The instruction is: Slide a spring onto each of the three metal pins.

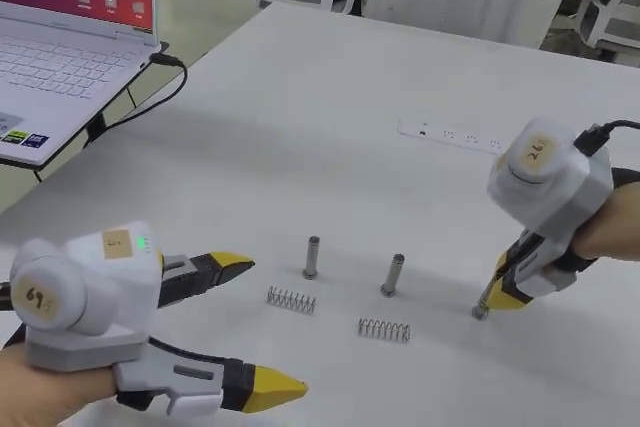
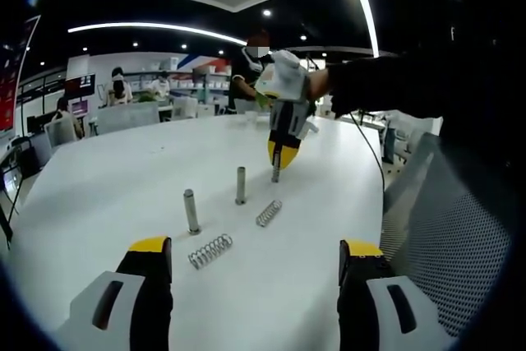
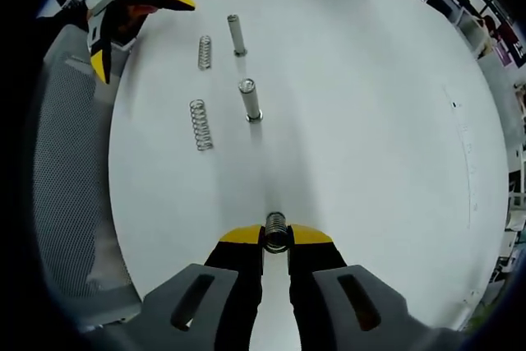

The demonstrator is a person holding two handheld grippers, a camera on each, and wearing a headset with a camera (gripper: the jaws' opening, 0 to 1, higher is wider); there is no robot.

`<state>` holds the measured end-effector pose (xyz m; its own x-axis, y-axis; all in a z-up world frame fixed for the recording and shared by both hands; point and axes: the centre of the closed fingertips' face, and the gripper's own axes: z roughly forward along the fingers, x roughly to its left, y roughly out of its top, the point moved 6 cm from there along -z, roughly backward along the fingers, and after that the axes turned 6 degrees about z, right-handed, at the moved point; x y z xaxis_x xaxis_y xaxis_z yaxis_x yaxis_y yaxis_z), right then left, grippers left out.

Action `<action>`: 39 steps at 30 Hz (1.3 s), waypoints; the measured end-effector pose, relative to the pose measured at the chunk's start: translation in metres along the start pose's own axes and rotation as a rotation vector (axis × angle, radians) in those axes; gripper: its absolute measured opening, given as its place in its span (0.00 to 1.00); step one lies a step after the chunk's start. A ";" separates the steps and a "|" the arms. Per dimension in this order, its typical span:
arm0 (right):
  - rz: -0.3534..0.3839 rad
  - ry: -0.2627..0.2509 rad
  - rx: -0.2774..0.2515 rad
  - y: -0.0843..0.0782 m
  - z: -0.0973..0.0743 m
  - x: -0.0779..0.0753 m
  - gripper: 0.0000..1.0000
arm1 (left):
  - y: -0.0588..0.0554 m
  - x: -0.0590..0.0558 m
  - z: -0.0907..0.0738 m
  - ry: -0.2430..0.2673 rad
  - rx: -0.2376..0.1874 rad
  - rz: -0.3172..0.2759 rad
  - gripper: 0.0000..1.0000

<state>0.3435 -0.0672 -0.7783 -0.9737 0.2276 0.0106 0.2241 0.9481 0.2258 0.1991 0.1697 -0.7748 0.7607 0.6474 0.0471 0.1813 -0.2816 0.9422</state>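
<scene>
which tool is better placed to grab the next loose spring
Left, probably: the left tool is open, close to the loose spring and a bare pin, while the right tool is farther off and shut on another spring.

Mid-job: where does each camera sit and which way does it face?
Head view: on the headset, looking down over the table; the open left gripper, the right gripper and a hand show.
Left gripper view: low, facing across the table at the right gripper; own open jaws.
Right gripper view: looking steeply down; own jaws shut on a spring.
Shared by all: two bare pins, two loose springs.
</scene>
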 end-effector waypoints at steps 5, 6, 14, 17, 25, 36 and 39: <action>0.006 0.005 0.002 -0.002 0.005 0.000 0.09 | 0.000 0.000 0.000 0.000 0.000 0.001 0.80; 0.006 0.006 0.003 -0.002 0.005 0.000 0.09 | 0.000 0.000 0.000 0.000 -0.001 0.001 0.80; 0.008 0.016 -0.004 -0.003 0.008 0.001 0.09 | 0.001 0.000 0.000 0.002 -0.003 0.000 0.79; -0.002 0.012 -0.002 -0.003 0.009 0.001 0.10 | 0.001 -0.001 0.000 0.003 -0.004 0.000 0.79; -0.011 0.017 -0.018 -0.002 0.009 0.003 0.21 | 0.001 -0.002 -0.001 0.003 -0.001 -0.001 0.79; -0.064 -0.004 -0.051 0.008 0.003 0.007 0.29 | 0.003 -0.002 -0.002 0.007 -0.002 0.003 0.79; -0.079 -0.007 -0.062 0.014 0.000 0.010 0.30 | 0.002 -0.002 -0.003 0.009 -0.001 0.004 0.79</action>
<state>0.3369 -0.0518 -0.7746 -0.9879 0.1545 -0.0161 0.1435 0.9475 0.2859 0.1961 0.1700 -0.7720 0.7555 0.6529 0.0539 0.1779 -0.2836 0.9423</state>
